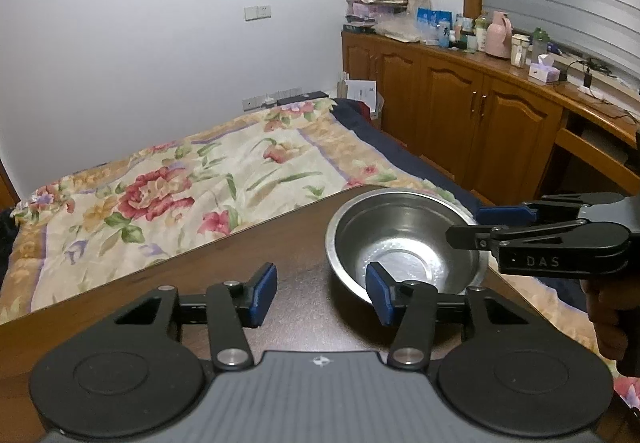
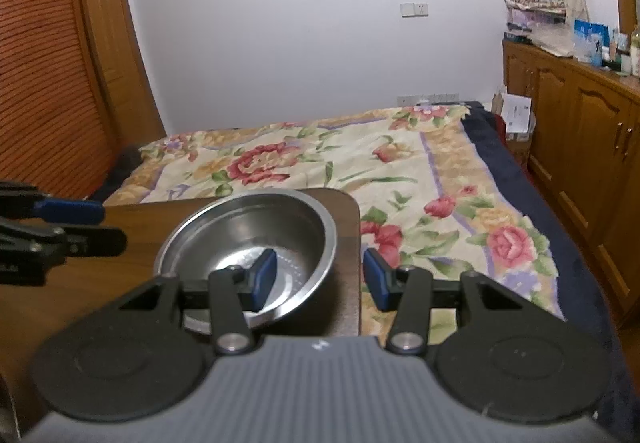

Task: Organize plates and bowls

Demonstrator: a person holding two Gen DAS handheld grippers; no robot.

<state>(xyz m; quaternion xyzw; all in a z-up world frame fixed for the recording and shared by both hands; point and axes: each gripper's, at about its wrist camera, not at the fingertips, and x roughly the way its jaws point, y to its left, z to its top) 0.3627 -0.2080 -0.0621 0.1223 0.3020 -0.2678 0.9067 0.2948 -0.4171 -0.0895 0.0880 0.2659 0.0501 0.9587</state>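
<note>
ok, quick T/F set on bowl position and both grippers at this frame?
1. The steel bowl sits on the wooden table near its corner. True.
2. The bowl holds food. False: it looks empty, bare metal inside.
3. The right gripper straddles the bowl's rim, one pad inside and one outside. True.
4. The left gripper is clamped on a plate. False: no plate shows; its pads stand apart, the right-hand one over the bowl's near rim.
5. The table stands beside a bed with a floral cover. True.
6. The bowl is upside down. False: it sits opening up.
</note>
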